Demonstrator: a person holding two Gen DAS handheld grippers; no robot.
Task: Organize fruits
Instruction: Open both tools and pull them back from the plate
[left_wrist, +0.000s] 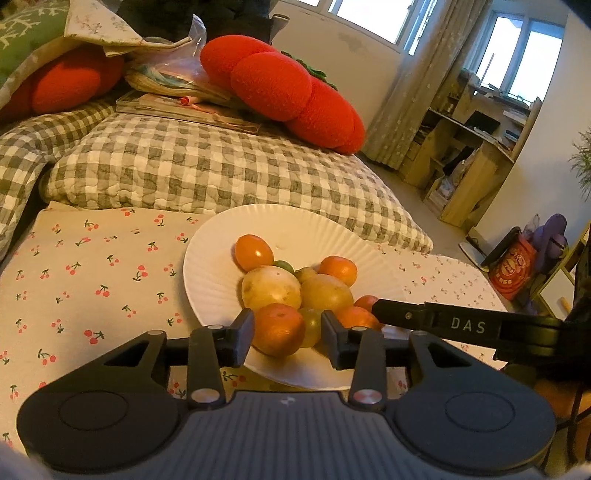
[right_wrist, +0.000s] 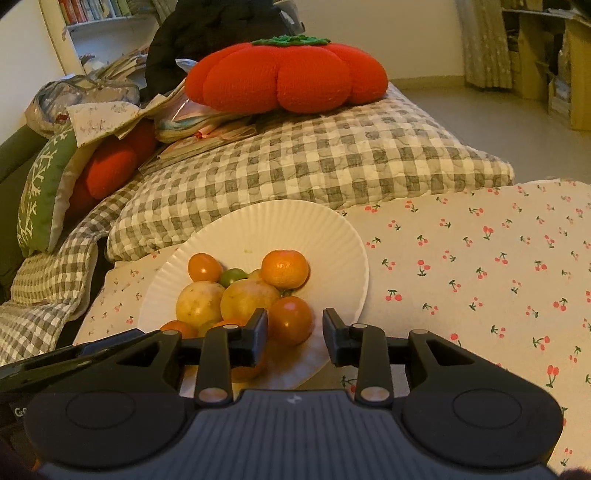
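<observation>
A white fluted plate (left_wrist: 214, 258) (right_wrist: 325, 236) lies on a cherry-print cloth and holds several fruits: orange tangerines, two pale yellow round fruits (left_wrist: 271, 288) (right_wrist: 249, 299) and small green ones. My left gripper (left_wrist: 288, 338) is open at the plate's near edge, its fingers on either side of an orange fruit (left_wrist: 279, 328), apart from it. My right gripper (right_wrist: 294, 338) is open over the plate's near right edge, with a reddish-orange fruit (right_wrist: 290, 319) between its fingers, untouched. The right gripper's finger (left_wrist: 406, 315) shows in the left wrist view.
A grey checked quilt (left_wrist: 184, 170) (right_wrist: 332, 158) lies just behind the plate. Red tomato-shaped cushions (left_wrist: 280, 85) (right_wrist: 288, 75) and books sit on it. The cherry-print cloth (left_wrist: 74, 280) (right_wrist: 480, 280) spreads left and right. Wooden shelves (left_wrist: 472, 147) stand far right.
</observation>
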